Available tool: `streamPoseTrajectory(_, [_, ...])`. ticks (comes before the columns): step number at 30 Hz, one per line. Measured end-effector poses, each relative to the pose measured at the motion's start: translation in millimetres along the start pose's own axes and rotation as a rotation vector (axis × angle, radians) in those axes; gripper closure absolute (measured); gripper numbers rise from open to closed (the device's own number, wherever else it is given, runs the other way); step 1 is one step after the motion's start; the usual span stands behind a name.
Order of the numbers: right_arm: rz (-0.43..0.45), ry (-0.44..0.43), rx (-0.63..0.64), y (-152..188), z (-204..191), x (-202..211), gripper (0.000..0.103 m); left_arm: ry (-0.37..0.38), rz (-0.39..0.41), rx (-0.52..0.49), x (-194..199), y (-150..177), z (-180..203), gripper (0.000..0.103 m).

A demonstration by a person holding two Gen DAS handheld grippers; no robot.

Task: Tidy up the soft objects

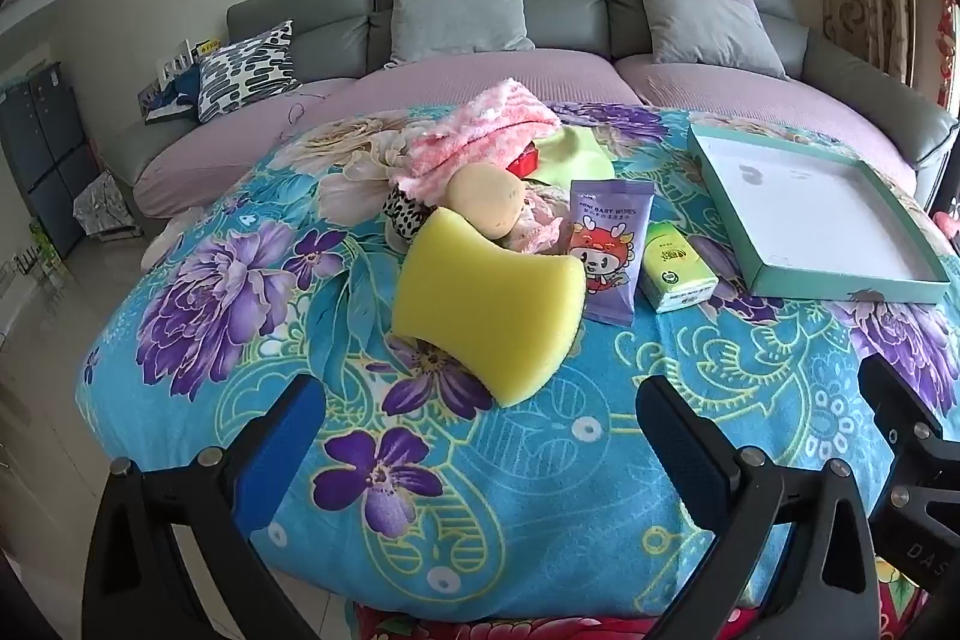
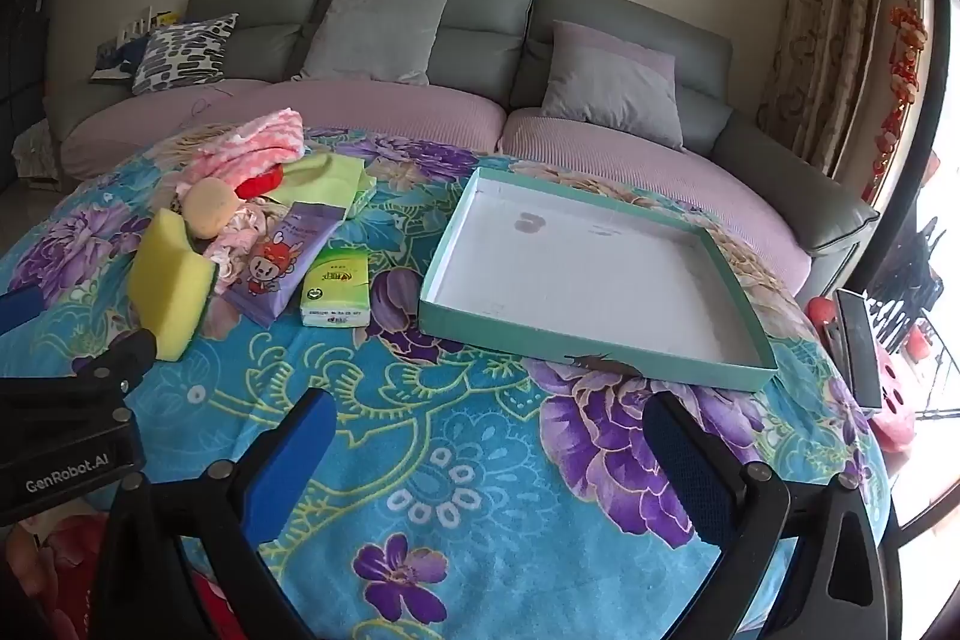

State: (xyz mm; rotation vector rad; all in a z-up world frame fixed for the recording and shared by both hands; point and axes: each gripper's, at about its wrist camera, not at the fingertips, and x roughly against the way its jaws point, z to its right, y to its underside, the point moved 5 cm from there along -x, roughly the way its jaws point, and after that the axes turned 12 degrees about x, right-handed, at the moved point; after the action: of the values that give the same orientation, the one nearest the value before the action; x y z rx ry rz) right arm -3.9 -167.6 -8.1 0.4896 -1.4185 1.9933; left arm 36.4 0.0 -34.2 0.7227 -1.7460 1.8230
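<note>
On the floral blanket [image 1: 300, 280], the yellow sponge [image 1: 489, 307] lies ahead of the left gripper [image 1: 480, 436], whose jaws stand wide and empty. The right gripper [image 2: 489, 451] is likewise wide and empty. Best straddle the sponge's narrow waist, squeeze gently, then carry it to the teal tray [image 2: 456, 322].

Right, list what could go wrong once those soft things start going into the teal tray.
1. The yellow foam sponge leans on the pile, against the beige round sponge; lifting it may tumble the heap.
2. The shallow teal cardboard tray sits on a soft floral blanket, so it may slide when nudged.
3. Both open grippers, left and right, are close together and could collide.
</note>
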Motion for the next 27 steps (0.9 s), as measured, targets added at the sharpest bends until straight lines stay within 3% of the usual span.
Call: streamPoseTrajectory(27, [0.005,0.004,-0.024,4.3,8.2,1.6,0.0,-0.014,0.026,-0.038,4.6,2.5,8.9,0.0])
